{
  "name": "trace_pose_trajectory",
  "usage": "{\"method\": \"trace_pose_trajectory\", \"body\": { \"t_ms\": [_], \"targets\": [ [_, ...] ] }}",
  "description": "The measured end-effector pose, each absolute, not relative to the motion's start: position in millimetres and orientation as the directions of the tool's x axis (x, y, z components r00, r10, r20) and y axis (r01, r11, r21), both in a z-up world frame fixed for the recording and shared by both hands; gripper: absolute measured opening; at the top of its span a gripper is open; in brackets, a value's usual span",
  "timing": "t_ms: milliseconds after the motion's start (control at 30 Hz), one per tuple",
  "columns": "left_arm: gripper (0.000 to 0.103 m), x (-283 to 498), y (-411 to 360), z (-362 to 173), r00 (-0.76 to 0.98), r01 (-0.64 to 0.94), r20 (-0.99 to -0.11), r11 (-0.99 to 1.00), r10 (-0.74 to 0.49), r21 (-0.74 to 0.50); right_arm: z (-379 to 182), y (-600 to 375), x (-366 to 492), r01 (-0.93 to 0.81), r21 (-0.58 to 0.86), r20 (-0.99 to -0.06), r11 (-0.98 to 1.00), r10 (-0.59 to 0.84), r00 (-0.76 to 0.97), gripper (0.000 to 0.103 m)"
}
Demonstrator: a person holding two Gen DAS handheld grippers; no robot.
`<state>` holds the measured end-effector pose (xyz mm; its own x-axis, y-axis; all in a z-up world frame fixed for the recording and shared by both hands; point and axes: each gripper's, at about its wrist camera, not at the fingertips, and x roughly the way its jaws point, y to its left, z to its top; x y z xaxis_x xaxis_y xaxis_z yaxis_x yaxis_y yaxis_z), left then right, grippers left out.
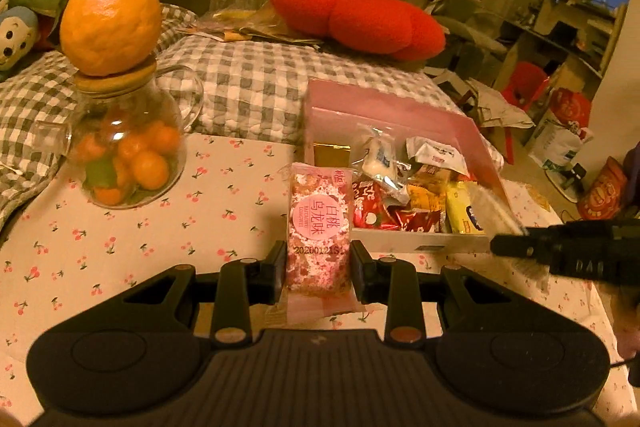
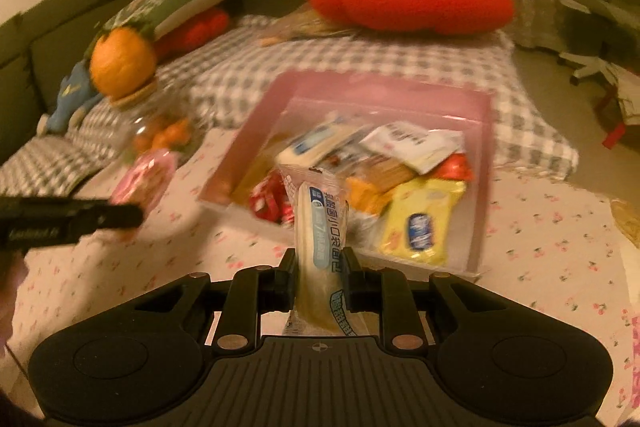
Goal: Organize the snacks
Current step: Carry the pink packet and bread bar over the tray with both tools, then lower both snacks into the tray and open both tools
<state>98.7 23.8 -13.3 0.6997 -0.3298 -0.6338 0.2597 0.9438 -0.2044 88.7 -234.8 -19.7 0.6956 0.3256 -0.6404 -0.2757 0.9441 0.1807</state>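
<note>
A: Left wrist view first. The left claw (image 1: 318,259) is clamped on a pink snack packet (image 1: 320,227), clear film over pink and white flecked filling, with a round pink label and a printed date code near the lower end. It stands upright between the two pads, its bottom seal hanging below them.

B: Where does it sit relative to the box?

A: Just in front of the pink box's (image 1: 400,107) left corner, raised above the cherry-print surface (image 1: 160,227). The box holds a heap of wrapped snacks, red, yellow and white ones among them. The claw tilts downward toward the surface.

B: And the right wrist view?

A: Blurred, but the right claw (image 2: 320,273) pinches a long pale bun packet (image 2: 322,251) with blue and white print, jaws nearly together on it. The packet stands on end, its top seal reaching up in front of the box's near wall. This claw also angles down, facing the open box.

B: Do the two see each other?

A: Yes. The right claw's black finger enters the left wrist view from the right, beside the box's front corner; the left one shows at the left edge of the right wrist view, with the pink packet a blur beyond it.

B: Anything else nearby?

A: A glass jar (image 1: 128,155) of small oranges with a large citrus fruit (image 1: 110,19) on its lid stands left of the box
</note>
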Motion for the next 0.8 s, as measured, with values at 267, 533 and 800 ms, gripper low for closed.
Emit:
{"method": "trace_pose_trajectory", "body": {
  "t_ms": [267, 533, 800],
  "targets": [
    [0.03, 128, -1, -12, 0.707, 0.255, -0.642, 0.954, -0.296, -0.159, -20, -273, 115, -0.221, 0.306, -0.582, 0.926, 0.366, 0.726, 0.021],
    [0.03, 158, -37, -17, 0.731, 0.299, -0.626, 0.952, -0.273, -0.066, -32, -269, 146, -0.228, 0.364, -0.541, 0.903, 0.404, 0.738, 0.021],
    [0.03, 181, -57, -27, 0.732, 0.307, -0.63, 0.951, -0.258, -0.032, -46, -268, 165, -0.225, 0.32, -0.555, 0.92, 0.375, 0.742, 0.021]
  ]
}}
